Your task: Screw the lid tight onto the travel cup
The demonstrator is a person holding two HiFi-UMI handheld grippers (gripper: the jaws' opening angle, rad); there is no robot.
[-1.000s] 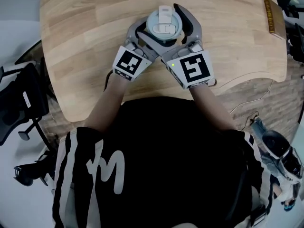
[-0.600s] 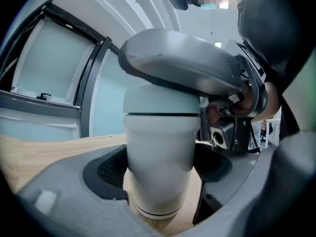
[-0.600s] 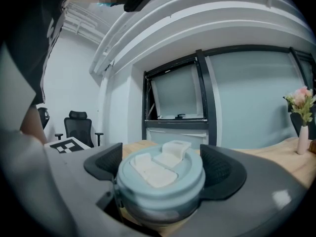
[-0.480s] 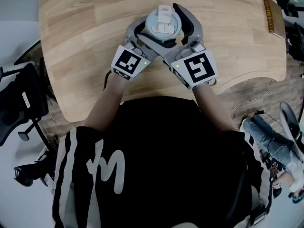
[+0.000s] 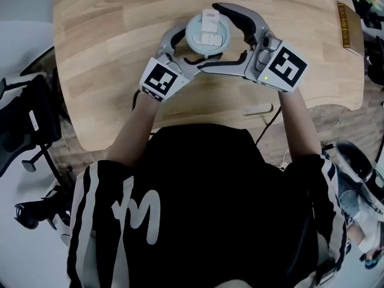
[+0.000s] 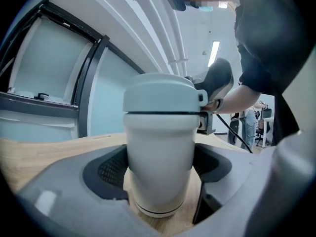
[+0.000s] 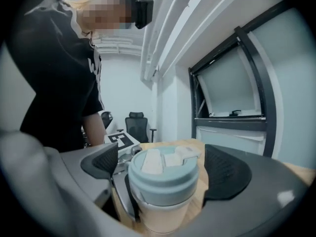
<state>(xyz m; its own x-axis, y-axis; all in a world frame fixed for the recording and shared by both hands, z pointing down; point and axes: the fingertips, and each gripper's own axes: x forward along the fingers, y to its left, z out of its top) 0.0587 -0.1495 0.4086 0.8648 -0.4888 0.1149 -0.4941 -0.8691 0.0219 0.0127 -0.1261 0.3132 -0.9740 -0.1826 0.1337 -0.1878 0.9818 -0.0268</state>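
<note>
The travel cup (image 5: pixel 207 36) stands upright on the wooden table (image 5: pixel 108 47), with its pale blue lid (image 7: pixel 165 174) on top. My left gripper (image 5: pixel 193 44) reaches in from the near left. Its pads (image 6: pixel 106 169) press both sides of the cream cup body (image 6: pixel 159 157). My right gripper (image 5: pixel 211 38) comes from the right at lid height. Its jaws have just been opening. The lid sits between them, and small gaps show on both sides of its pads (image 7: pixel 228 172).
A small white bar (image 5: pixel 258 108) and a cable lie near the table's front edge on the right. A brown strip (image 5: pixel 345 20) lies at the far right edge. Office chairs (image 5: pixel 24 131) stand on the floor to the left.
The right gripper has swung round the cup from the near side to the right, and its jaws have spread off the lid. The left gripper and cup have stayed put.
</note>
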